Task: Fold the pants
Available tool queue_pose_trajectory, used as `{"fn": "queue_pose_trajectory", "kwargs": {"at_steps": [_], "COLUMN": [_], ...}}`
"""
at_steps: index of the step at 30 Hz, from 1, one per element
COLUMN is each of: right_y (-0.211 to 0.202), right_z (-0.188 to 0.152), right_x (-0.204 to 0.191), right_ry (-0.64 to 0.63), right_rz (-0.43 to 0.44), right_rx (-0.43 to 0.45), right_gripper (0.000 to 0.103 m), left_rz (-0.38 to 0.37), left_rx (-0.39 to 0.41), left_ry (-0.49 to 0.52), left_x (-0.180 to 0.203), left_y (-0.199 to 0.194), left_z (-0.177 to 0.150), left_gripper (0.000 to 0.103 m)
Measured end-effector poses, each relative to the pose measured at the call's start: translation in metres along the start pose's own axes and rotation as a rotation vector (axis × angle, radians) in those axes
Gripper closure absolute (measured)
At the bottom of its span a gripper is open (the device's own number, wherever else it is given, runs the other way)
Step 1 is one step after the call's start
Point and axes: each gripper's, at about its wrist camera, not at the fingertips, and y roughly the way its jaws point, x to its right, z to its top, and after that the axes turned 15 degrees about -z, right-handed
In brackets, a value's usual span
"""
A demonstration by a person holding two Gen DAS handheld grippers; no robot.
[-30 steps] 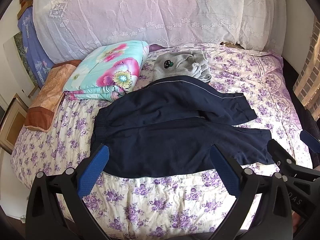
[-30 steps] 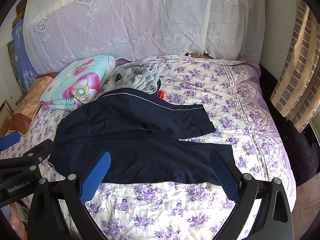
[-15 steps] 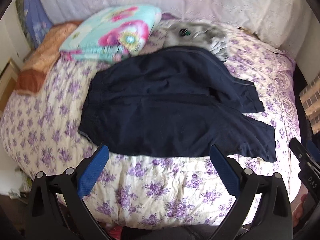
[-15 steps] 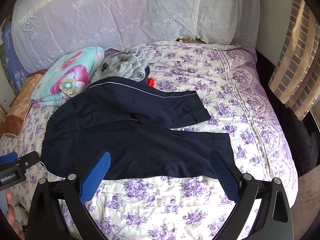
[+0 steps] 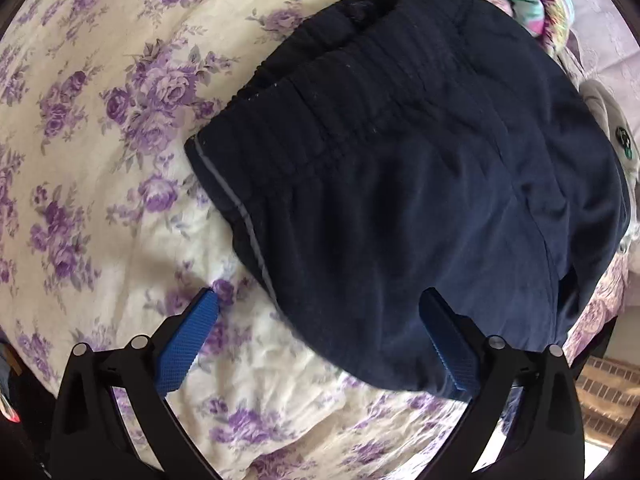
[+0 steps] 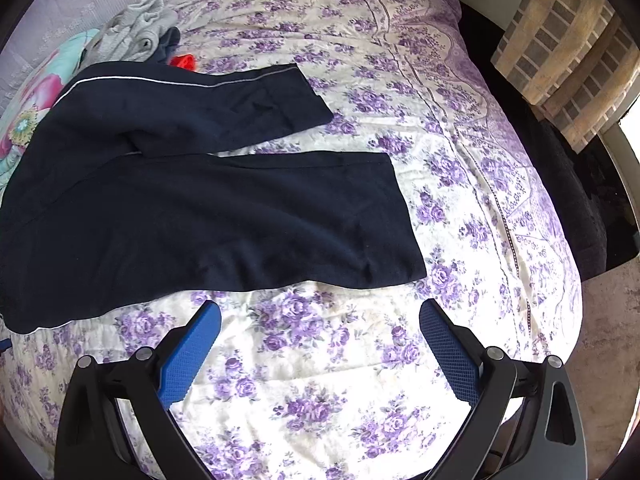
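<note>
Left wrist view: left gripper, jaws wide and empty, has dropped close over the navy pants' waistband corner at frame centre, so a grasp looks imminent.

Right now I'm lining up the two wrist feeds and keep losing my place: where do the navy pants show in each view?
Left wrist: the navy pants fill the centre and right, elastic waistband at upper middle, open left gripper at their near edge.
Right wrist: the navy pants lie left of centre, both legs running rightward, beyond the open right gripper.
Shared landmark: the grey garment beside the pants.
</note>
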Motion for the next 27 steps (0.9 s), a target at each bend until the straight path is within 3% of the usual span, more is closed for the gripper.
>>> {"fn": "queue_pose_trajectory", "kwargs": {"at_steps": [2,3,5,6,8,11,14,19,23,26,27], "right_y": [0.010,0.013,0.020,0.024,0.030,0.039,0.062,0.117,0.164,0.171,0.169], "right_z": [-0.003,-0.005,-0.008,-0.010,-0.013,-0.018,-0.021,-0.011,-0.002,0.005,0.010], "right_x": [0.007,0.011,0.018,0.023,0.035,0.058,0.078,0.084,0.073,0.071,0.069], "right_ry": [0.011,0.017,0.030,0.040,0.074,0.163,0.289,0.452,0.545,0.619,0.628], "right_rz": [0.000,-0.004,-0.011,-0.014,0.006,0.155,0.334,0.417,0.449,0.437,0.460], "right_rx": [-0.027,-0.039,-0.053,-0.060,-0.066,-0.075,-0.110,-0.199,-0.334,-0.330,-0.306], "right_gripper": [0.004,0.004,0.004,0.004,0.004,0.004,0.004,0.004,0.003,0.004,0.035], "left_rz": [-0.033,-0.053,-0.059,-0.082,-0.129,-0.183,-0.177,-0.170,-0.164,-0.164,-0.162], "left_rx": [0.014,0.028,0.027,0.034,0.053,0.100,0.113,0.098,0.091,0.085,0.083], "left_ry": [-0.019,-0.009,0.001,0.001,0.013,0.053,0.083,0.052,0.043,0.033,0.029], "left_x": [0.000,0.003,0.009,0.007,0.005,0.001,-0.006,-0.022,-0.025,-0.027,-0.025], "left_y": [0.001,-0.001,-0.006,-0.009,-0.021,-0.040,-0.044,-0.032,-0.030,-0.029,-0.026], "left_z": [0.010,0.015,0.021,0.023,0.024,0.014,0.008,0.010,0.011,0.013,0.013], "left_gripper": [0.009,0.030,0.048,0.067,0.087,0.089,0.089,0.089,0.089,0.089,0.089]}}
